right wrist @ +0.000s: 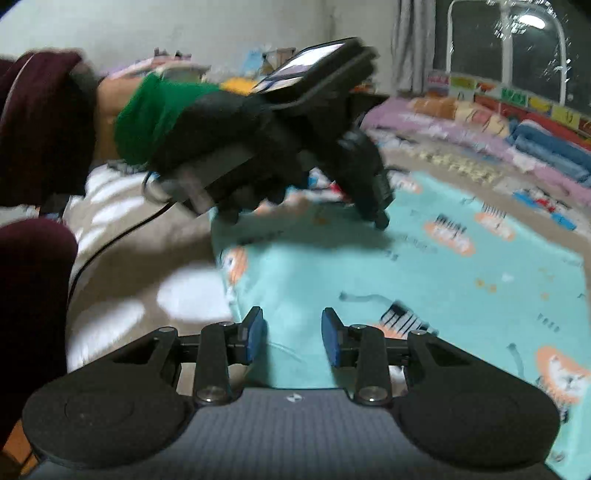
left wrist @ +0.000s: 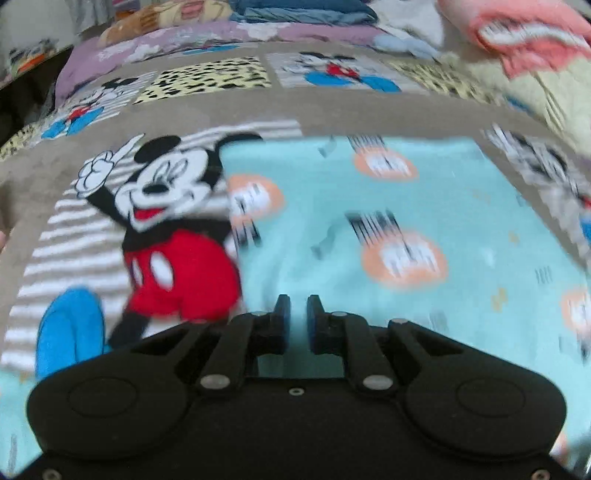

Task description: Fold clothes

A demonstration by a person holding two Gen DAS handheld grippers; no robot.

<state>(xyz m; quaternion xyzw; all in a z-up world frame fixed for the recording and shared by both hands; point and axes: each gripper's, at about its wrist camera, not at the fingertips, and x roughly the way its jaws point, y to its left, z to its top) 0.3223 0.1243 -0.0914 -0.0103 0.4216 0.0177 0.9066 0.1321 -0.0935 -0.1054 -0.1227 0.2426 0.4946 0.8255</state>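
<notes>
Bedspread (left wrist: 192,114) bears turquoise garment (left wrist: 424,206) under both hand-held grippers.

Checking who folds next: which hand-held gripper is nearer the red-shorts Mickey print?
Left. The left hand-held gripper hovers beside Mickey over the turquoise garment; the right hand-held gripper is at the garment's near edge.

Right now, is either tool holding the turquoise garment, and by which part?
Neither. The left tool and right tool show empty gaps above the flat turquoise garment.

A home bedroom: cartoon-mouse blanket (left wrist: 155,206), piled bedding (left wrist: 295,14), curtained window (right wrist: 480,40).
</notes>
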